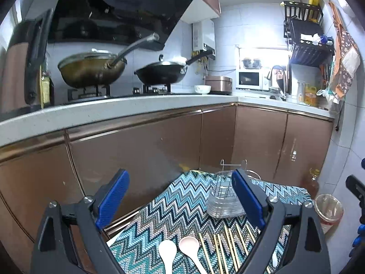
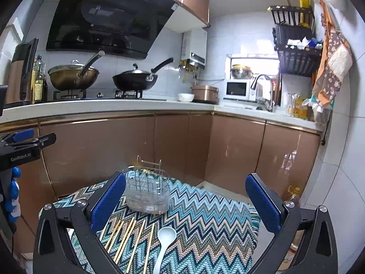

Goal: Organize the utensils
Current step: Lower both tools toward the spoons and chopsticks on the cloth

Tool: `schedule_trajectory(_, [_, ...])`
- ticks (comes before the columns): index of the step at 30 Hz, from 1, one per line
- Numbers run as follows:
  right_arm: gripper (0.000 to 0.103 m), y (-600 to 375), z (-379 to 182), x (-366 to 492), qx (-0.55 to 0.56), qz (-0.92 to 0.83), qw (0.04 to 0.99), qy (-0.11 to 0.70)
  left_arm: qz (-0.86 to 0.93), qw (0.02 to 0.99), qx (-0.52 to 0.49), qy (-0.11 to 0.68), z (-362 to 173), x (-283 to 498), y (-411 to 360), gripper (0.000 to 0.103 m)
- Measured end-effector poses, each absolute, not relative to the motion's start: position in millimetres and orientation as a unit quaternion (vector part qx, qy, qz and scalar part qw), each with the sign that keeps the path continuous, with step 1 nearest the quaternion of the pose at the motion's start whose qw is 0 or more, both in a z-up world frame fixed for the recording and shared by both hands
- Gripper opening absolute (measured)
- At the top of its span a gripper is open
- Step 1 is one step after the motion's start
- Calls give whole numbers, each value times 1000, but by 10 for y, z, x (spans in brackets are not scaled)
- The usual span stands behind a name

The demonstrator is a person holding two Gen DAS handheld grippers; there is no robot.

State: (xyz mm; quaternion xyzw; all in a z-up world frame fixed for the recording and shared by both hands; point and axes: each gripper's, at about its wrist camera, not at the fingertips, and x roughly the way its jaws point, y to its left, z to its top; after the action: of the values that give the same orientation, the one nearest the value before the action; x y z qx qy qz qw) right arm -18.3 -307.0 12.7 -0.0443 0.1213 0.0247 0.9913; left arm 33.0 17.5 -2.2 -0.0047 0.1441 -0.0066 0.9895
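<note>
A small table under a zigzag cloth (image 1: 173,207) (image 2: 205,214) holds the utensils. A clear holder with a wire rack (image 1: 224,194) (image 2: 148,191) stands at the far side. Several wooden chopsticks (image 1: 228,246) (image 2: 127,239) lie in front of it. In the left wrist view a white spoon (image 1: 167,253) and a pink spoon (image 1: 190,250) lie left of the chopsticks. In the right wrist view a pale spoon (image 2: 165,239) lies right of them. My left gripper (image 1: 180,205) is open and empty above the cloth. My right gripper (image 2: 186,205) is open and empty too.
Brown cabinet doors (image 2: 173,150) and a white counter (image 2: 114,106) stand close behind the table, with two woks (image 2: 134,78) on the stove. A plastic cup (image 1: 328,210) and an oil bottle (image 2: 293,194) stand on the floor at the right.
</note>
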Motion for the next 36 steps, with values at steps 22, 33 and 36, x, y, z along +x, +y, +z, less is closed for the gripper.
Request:
schedule_trajectory(22, [72, -3331, -673, 657, 36, 122, 938, 322, -148, 896, -126, 399, -1181, 1283, 555, 88])
schedule_trajectory(33, [32, -2949, -1147, 1243, 72, 224, 862, 449, -199, 835, -123, 498, -1650, 1844, 586, 52])
schedule_trajectory(36, [30, -2806, -1255, 1406, 68, 230, 845, 478, -209, 821, -112, 519, -1739, 1952, 578, 46])
